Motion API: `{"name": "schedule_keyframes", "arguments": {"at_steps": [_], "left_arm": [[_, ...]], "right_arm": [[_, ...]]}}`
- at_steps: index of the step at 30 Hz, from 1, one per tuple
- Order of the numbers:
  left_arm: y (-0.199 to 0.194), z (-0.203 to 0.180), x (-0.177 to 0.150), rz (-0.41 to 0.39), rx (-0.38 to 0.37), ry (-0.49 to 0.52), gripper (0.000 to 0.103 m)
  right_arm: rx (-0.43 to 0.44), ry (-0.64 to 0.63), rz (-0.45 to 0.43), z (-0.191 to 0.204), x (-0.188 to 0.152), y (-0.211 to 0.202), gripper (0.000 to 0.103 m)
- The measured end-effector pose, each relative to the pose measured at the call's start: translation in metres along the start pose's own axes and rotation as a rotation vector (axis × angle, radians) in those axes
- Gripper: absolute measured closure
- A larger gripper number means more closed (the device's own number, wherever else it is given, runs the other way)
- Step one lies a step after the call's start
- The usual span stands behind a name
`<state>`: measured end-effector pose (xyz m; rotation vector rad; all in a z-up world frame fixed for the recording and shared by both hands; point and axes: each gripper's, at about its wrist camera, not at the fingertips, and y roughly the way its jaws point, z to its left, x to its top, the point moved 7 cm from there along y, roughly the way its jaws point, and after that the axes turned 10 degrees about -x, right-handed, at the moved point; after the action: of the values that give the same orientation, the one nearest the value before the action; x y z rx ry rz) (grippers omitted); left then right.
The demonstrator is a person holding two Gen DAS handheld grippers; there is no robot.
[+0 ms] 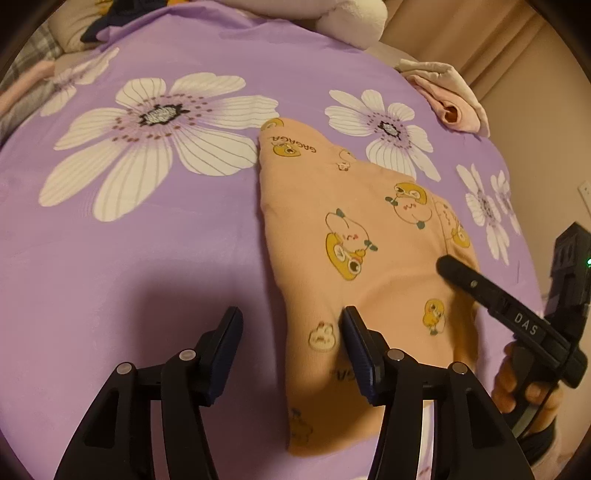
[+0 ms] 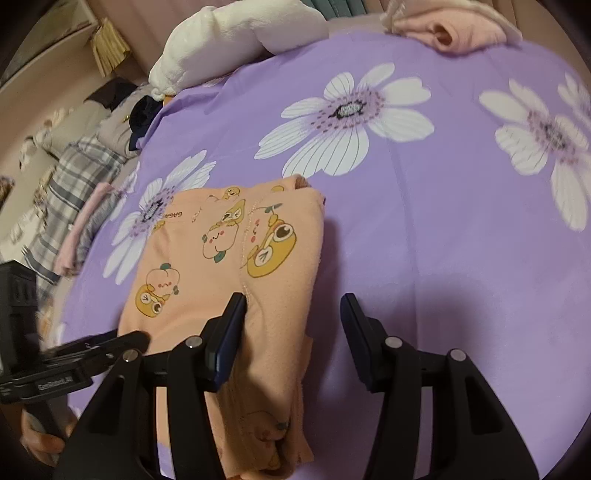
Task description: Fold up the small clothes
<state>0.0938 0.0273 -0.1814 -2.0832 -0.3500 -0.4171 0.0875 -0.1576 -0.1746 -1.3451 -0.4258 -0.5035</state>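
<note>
**Both grippers parted over the folded peach garment**

My left gripper [image 1: 291, 321] stood with its jaws apart and nothing pinched between them; in the left wrist view they filled the bottom of the frame, straddling the left edge of the peach garment [image 1: 354, 236], with the right finger over the cloth and the left finger over bare sheet. My right gripper [image 2: 293, 308] was likewise released, at the bottom of the right wrist view, its left finger over the garment's near end and its right finger above the purple sheet [image 2: 443, 221].

The garment, peach with cartoon prints, lay folded into a thick bundle on the flowered purple sheet, running from the centre of each frame down to the lower edge. A folded pink cloth [image 2: 450, 31] lay well apart at the upper right of the right wrist view, and a white plush thing [image 2: 229, 40] sat at the top. A plaid cloth [image 2: 74, 177] lay at the left edge.
</note>
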Motion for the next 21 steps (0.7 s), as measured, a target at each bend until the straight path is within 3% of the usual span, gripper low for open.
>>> {"name": "schedule_keyframes", "arguments": {"at_steps": [4,8,12,16,21], "left_arm": [[-0.013,-0.008,-0.007,-0.026,0.056,0.053,0.049],[-0.019,-0.012,-0.018,-0.041,0.099,0.101,0.049],[-0.011,-0.006,-0.027,-0.028,0.122,0.093,0.048],[-0.012,-0.004,-0.027,-0.035,0.147,0.083,0.041],[-0.024,-0.008,-0.029,-0.03,0.149,0.066,0.041]], "right_arm": [[-0.083,-0.09,-0.09,0.003,0.002,-0.022,0.051],[-0.081,-0.17,-0.159,0.006,-0.006,-0.048,0.051],[-0.096,-0.217,-0.126,0.002,-0.024,-0.046,0.054],[-0.122,-0.184,-0.048,-0.013,-0.034,-0.024,0.054],[-0.114,-0.152,-0.06,-0.017,-0.031,-0.036,0.053]]}}
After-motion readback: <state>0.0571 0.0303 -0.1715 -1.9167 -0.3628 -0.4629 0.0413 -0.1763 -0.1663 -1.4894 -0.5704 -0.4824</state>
